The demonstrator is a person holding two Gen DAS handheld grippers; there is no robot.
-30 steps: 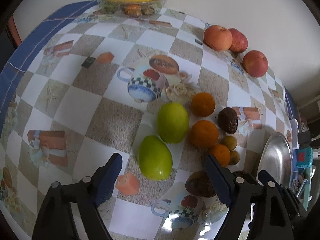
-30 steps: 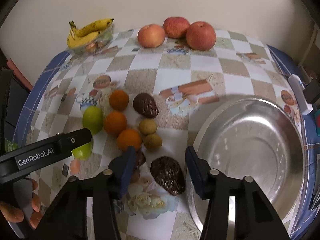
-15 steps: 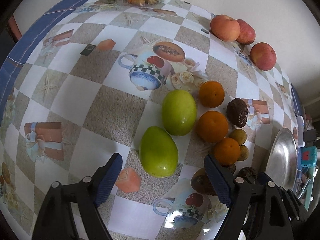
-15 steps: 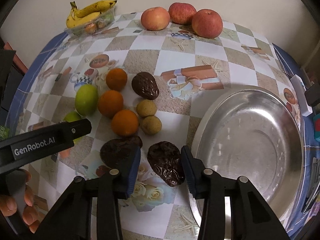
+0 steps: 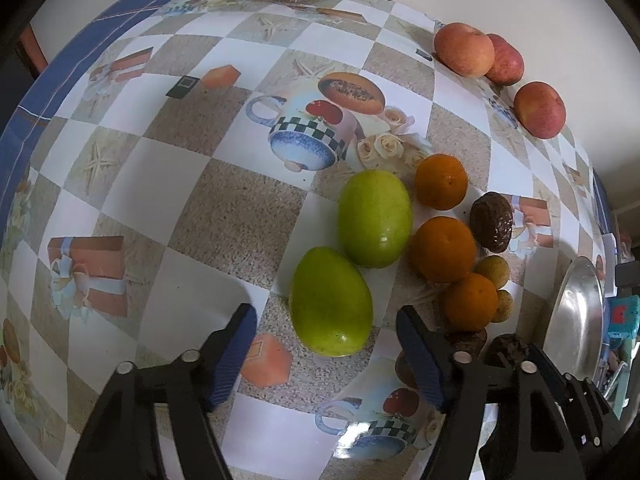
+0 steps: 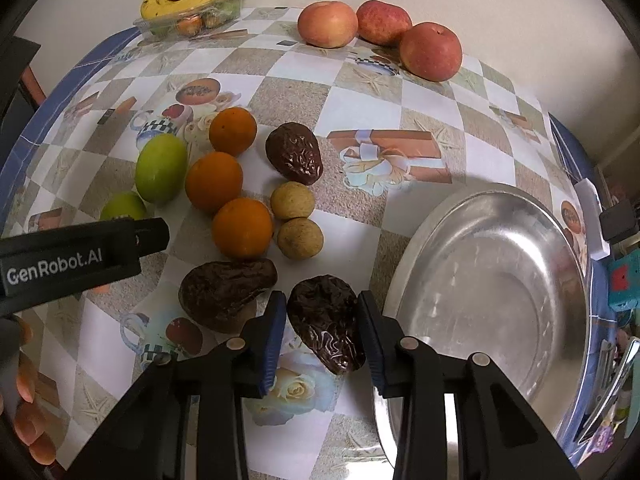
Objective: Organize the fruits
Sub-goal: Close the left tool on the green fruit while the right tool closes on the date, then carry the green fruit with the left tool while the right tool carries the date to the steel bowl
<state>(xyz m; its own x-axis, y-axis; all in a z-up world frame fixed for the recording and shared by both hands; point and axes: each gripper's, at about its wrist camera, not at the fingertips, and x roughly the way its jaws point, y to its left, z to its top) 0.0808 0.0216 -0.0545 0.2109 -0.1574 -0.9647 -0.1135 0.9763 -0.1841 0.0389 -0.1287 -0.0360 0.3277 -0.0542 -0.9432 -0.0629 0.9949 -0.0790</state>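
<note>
Wrinkled dark fruit (image 6: pixel 325 322) beside steel bowl (image 6: pixel 496 280)

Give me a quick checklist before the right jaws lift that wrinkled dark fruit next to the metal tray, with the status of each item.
1. Wrinkled dark fruit sits between the right gripper jaws: ok.
2. Jaws firmly pressed on it: not ok; they are closing, with slim gaps showing on both sides.
3. Neighbouring dark fruit outside the jaws: ok, though it lies just outside the near jaw.
4. Metal tray free to receive fruit: ok, nothing in it.
5. Left gripper out of the way: ok; it is over the nearer green fruit, jaws closing but not pressing.
6. Fruit firm enough to hold: cannot tell.
</note>
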